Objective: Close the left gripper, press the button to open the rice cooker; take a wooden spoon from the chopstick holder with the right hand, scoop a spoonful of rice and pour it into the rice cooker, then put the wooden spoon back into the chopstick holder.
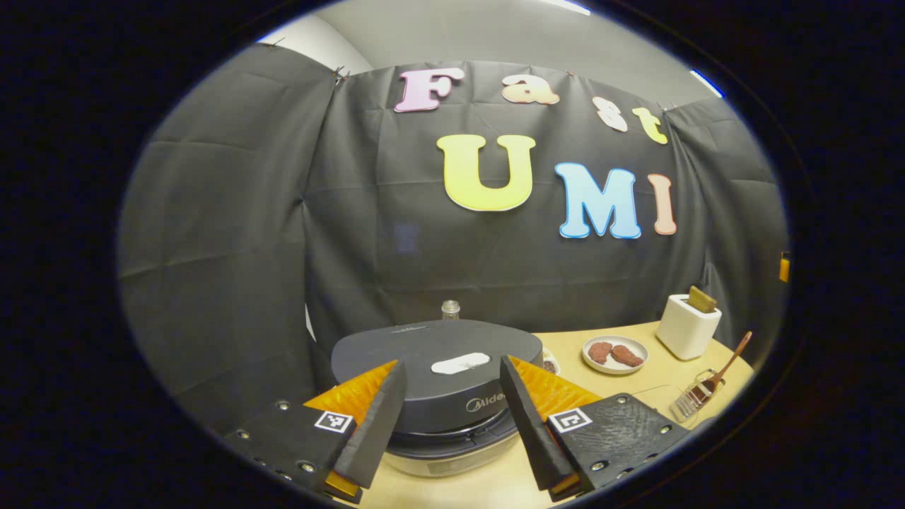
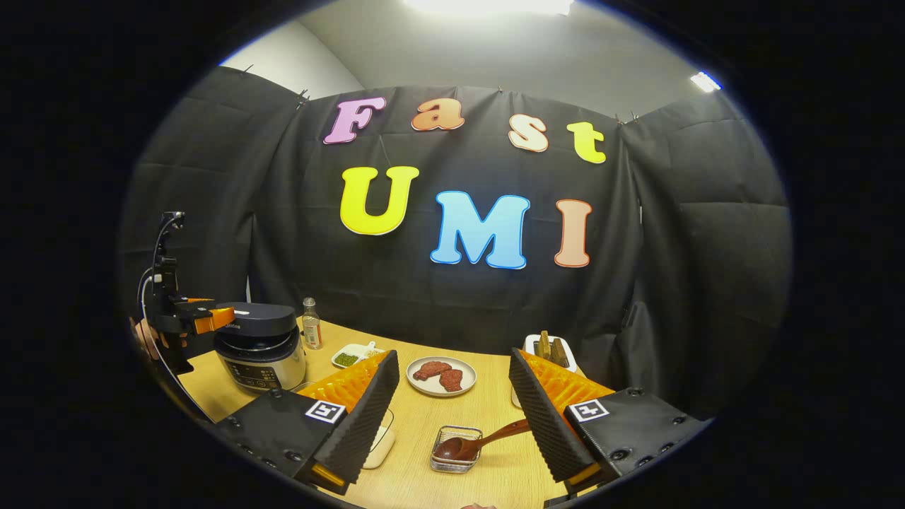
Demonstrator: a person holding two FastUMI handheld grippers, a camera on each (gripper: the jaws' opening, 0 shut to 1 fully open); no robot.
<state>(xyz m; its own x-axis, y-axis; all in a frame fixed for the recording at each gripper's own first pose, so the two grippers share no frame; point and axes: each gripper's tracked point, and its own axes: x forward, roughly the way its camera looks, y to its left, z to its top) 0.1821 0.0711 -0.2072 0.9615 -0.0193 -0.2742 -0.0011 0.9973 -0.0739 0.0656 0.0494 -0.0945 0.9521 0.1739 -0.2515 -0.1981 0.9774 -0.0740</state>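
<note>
Claws (image 1: 452,424) (image 2: 452,417) agape; one rice cooker (image 1: 438,367); one wooden spoon (image 2: 475,443)

Light comes from above: in the right gripper view a ceiling lamp (image 2: 488,6) at 12 o'clock is burnt out to plain white, and a smaller lamp (image 2: 705,81) glows at 2 o'clock. The left gripper view is dimmer, with thin bright strips at 1 o'clock. The black cloth takes most light and looks flat and dull. The table (image 2: 495,403) is evenly lit, with soft, short shadows. The cooker (image 1: 438,360) lid has a weak sheen. Both views bend strongly at the edges. Far small things are perhaps slightly soft; the near fingers look sharp.
</note>
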